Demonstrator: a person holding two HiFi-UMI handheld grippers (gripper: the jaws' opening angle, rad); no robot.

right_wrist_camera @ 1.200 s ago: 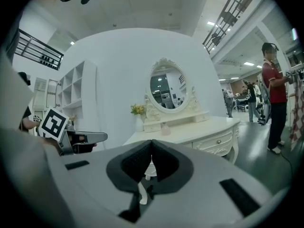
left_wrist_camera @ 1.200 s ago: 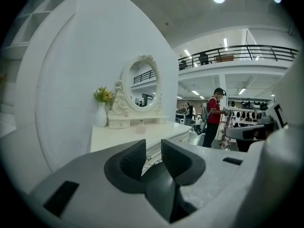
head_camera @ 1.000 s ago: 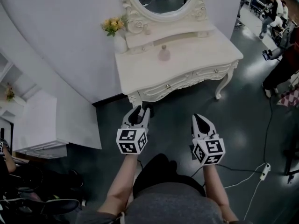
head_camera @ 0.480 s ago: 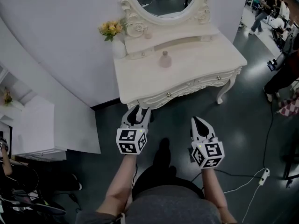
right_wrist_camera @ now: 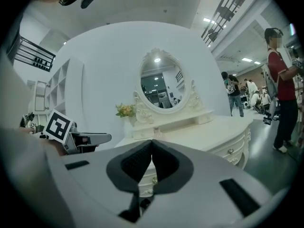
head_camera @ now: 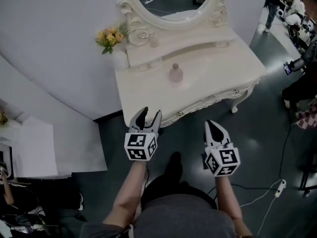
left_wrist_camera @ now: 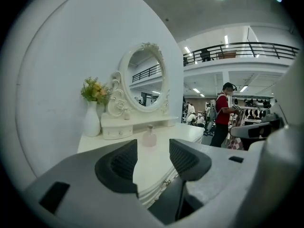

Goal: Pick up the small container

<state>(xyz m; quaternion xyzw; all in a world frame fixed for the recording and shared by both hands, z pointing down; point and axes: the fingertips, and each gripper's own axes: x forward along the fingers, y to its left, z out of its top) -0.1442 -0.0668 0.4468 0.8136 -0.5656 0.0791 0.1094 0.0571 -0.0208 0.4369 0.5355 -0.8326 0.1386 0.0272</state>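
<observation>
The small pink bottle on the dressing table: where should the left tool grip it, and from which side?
Grip the small pink bottle around its rounded body, not the narrow neck. It stands upright with bare dressing table around it, so a level approach from the front edge looks best. The left tool, jaws opening and empty, faces it.

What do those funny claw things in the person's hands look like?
The left tool and right tool are matching pale, pointed shells. Inside each are two dark ribbed pads. Behind each sits a white cube printed with black square markers. No cables show on them. The left tool's jaws are opening, with nothing between them. The person wears a grey top, and no sleeves cover the forearms.
</observation>
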